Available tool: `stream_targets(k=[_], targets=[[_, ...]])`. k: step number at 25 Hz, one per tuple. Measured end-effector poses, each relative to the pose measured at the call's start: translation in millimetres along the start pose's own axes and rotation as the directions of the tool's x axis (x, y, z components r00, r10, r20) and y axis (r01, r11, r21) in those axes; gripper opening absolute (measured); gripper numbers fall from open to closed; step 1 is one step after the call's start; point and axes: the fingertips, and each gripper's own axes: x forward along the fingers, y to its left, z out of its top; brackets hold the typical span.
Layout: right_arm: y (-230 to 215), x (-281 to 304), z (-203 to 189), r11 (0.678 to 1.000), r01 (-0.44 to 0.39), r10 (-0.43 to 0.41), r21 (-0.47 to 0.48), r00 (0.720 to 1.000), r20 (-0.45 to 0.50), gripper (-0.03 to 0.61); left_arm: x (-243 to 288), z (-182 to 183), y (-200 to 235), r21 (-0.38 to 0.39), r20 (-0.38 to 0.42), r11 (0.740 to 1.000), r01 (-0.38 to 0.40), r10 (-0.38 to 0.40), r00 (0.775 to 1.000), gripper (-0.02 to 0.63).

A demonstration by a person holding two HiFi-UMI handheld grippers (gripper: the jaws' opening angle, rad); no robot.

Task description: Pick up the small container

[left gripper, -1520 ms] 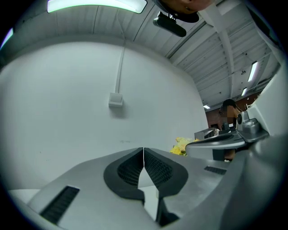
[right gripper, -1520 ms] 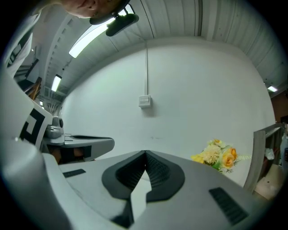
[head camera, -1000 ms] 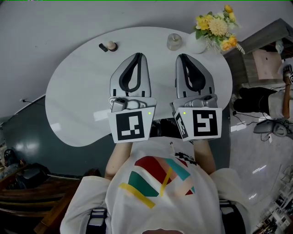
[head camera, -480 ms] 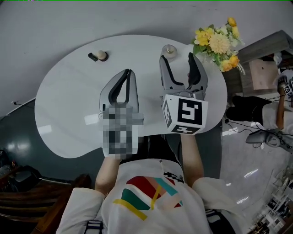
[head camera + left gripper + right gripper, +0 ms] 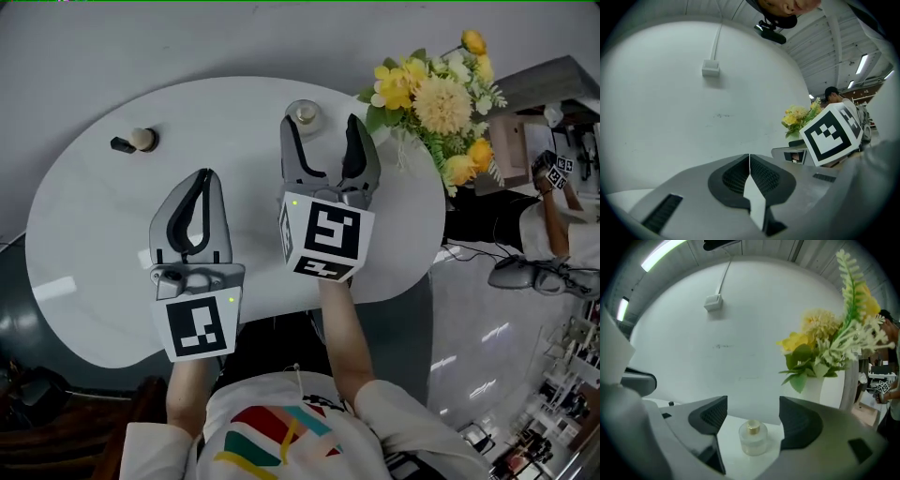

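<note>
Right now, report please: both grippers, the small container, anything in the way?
Left gripper jaws shut, empty. Right gripper jaws opening, small container just ahead, untouched. It stands upright on table beside flowers; nothing in the way.

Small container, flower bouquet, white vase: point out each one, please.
small container (image 5: 753,441), right gripper view, its frosted body.
flower bouquet (image 5: 442,103), head view, the large pale yellow bloom.
white vase (image 5: 812,388), right gripper view, its front wall.

The small container (image 5: 753,438) was frosted clear with a gold cap; the table (image 5: 112,244) was glossy white. The flowers (image 5: 427,98) were yellow and cream with green leaves, in a white vase (image 5: 816,389). The shirt (image 5: 309,441) was white with red, teal and yellow stripes.
</note>
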Motion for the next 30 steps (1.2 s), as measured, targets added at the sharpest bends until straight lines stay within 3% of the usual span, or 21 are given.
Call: stream_targets(k=[12, 30], targets=[[1.8, 39.3, -59.9, 1.0, 0.004, -0.004, 0.0, 0.995, -0.099, 0.341, 30.8, -38.7, -4.4, -0.029, -0.049, 0.999, 0.018, -0.019, 0.999, 0.021], [1.1, 60.3, -105.4, 1.0, 0.025, -0.023, 0.015, 0.987, -0.162, 0.339, 32.6, -72.9, -6.9, -0.051, -0.108, 0.998, 0.023, -0.028, 0.994, 0.021]])
